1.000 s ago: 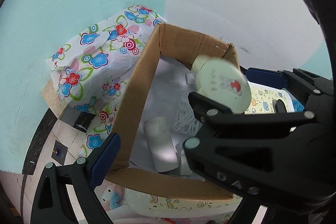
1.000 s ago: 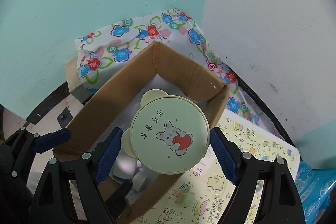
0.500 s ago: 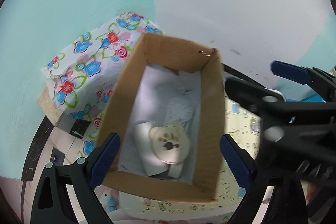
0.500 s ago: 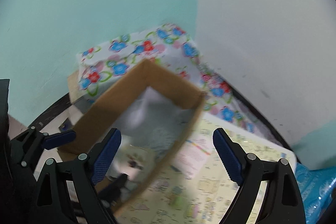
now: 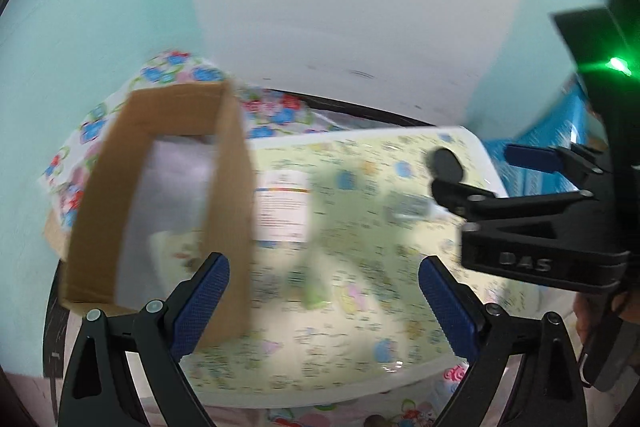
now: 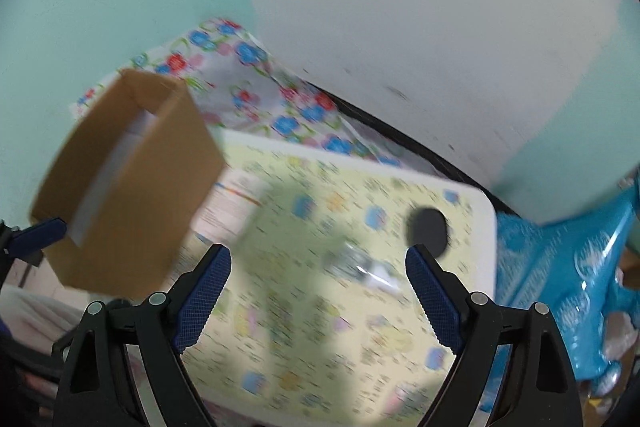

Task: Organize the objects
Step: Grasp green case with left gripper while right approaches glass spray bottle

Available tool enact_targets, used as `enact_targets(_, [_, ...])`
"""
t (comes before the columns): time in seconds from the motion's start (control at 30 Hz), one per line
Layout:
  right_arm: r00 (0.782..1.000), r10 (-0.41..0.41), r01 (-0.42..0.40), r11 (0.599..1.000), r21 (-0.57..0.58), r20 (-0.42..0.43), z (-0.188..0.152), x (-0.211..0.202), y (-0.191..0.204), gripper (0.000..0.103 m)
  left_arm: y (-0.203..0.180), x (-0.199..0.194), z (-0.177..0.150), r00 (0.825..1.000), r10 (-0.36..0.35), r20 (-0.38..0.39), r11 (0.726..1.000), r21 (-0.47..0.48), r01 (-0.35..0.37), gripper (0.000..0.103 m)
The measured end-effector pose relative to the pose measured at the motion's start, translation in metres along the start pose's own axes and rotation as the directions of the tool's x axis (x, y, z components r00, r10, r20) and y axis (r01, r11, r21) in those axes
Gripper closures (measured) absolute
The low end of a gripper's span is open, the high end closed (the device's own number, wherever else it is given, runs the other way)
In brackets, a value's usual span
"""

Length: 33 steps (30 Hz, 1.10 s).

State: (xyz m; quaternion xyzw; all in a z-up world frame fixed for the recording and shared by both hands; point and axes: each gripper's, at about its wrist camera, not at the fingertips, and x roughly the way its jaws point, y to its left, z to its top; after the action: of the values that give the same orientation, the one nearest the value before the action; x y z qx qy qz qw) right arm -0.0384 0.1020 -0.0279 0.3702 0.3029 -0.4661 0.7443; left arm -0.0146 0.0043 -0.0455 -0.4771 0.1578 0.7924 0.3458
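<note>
A brown cardboard box (image 5: pixel 228 187) stands at the left of a small cartoon-print table (image 5: pixel 360 267); it shows in the right wrist view too (image 6: pixel 132 187). Part of a cream lid (image 5: pixel 176 251) shows inside it, blurred. A small clear wrapped item (image 5: pixel 408 207) and a dark round patch (image 5: pixel 446 165) are on the table; the item also shows in the right wrist view (image 6: pixel 368 267). My left gripper (image 5: pixel 324 303) is open and empty over the table. My right gripper (image 6: pixel 318 291) is open and empty; its body shows at the right of the left wrist view (image 5: pixel 552 219).
A floral cloth (image 6: pixel 248 83) covers the corner behind the box. Teal and white walls stand close behind. A blue plastic object (image 6: pixel 560 267) is to the right of the table (image 6: pixel 320 307).
The right gripper let go of the cream bear-print lid, which dropped into the box. Both grippers then swung right, away from the box and over the table.
</note>
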Motion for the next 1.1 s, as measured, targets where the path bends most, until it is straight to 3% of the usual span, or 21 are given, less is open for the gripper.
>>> enact_targets(0.2, [0.999,-0.011,0.013,0.999,0.049,-0.048,-0.039,0.010,-0.037,0.012,-0.040,0.037,-0.020,1.000,-0.024,-0.017,1.000,0.007,0.024,0.007])
enact_targets(0.5, [0.991,-0.024,0.035,0.996,0.085,-0.128,-0.081,0.048,-0.060,0.012,-0.028,0.094,-0.049,0.997,0.026,-0.074,0.995,-0.096,-0.033,0.008])
enact_targets(0.63, [0.981,-0.061,0.069,0.997,0.041,-0.183,-0.089,0.077,-0.054,0.012,-0.015,0.119,-0.050,0.993,0.071,-0.095,0.985,-0.152,-0.085,0.008])
enact_targets(0.83, [0.969,-0.045,0.042,0.999,-0.018,-0.243,-0.091,0.107,-0.050,0.012,-0.003,0.159,-0.055,0.982,0.085,-0.167,0.973,-0.199,-0.118,0.011])
enact_targets(0.93, [0.964,-0.031,0.029,1.000,-0.012,-0.265,-0.087,0.119,-0.050,0.012,-0.001,0.174,-0.059,0.975,0.088,-0.206,0.972,-0.196,-0.129,0.013])
enact_targets(1.1, [0.954,-0.012,0.006,1.000,-0.022,-0.298,-0.082,0.134,-0.046,0.012,-0.007,0.179,-0.058,0.975,0.128,-0.183,0.977,-0.144,-0.155,0.009])
